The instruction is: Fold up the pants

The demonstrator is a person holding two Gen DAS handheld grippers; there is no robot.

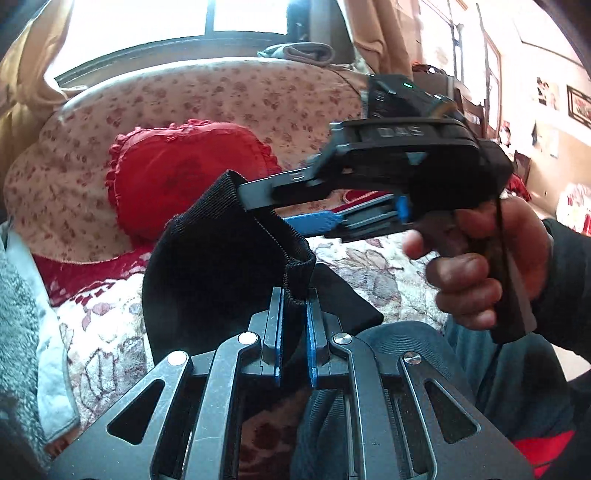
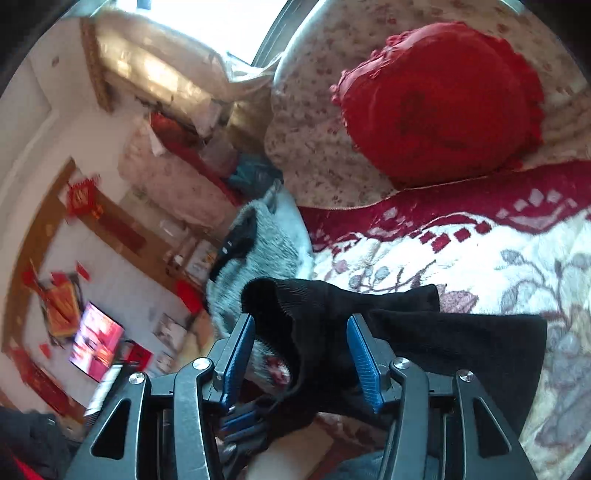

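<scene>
The left gripper (image 1: 293, 306) had its blue-padded fingers (image 1: 311, 332) clamped tight on a bunched ribbed edge of the black pants (image 1: 207, 266), holding the cloth up above the bed. From that pinch the fabric rose to the left and far side, where one dark finger of the right gripper (image 1: 266, 208) reached into the open ribbed hem; its blue finger (image 1: 306, 224) lay on the near side of the same hem, apart from the dark one.

In the right wrist view the right gripper (image 2: 301, 354) stood with its fingers (image 2: 364, 360) spread wide, the black pants (image 2: 406, 332) draped between them and off to the right; neither pad pressed on the cloth. No earlier view being given, only that parted stance could be told.

A hand (image 1: 480, 266) in a dark sleeve gripped the right tool's handle at the right. Beneath the pants lay the bed (image 2: 480, 251) with a white, floral and red cover. At the far side a red heart-shaped cushion (image 1: 184, 177) leaned on a floral pillow (image 1: 221, 99), under a bright window (image 1: 166, 22). A grey fuzzy blanket (image 1: 14, 332) lay at the left edge.
</scene>
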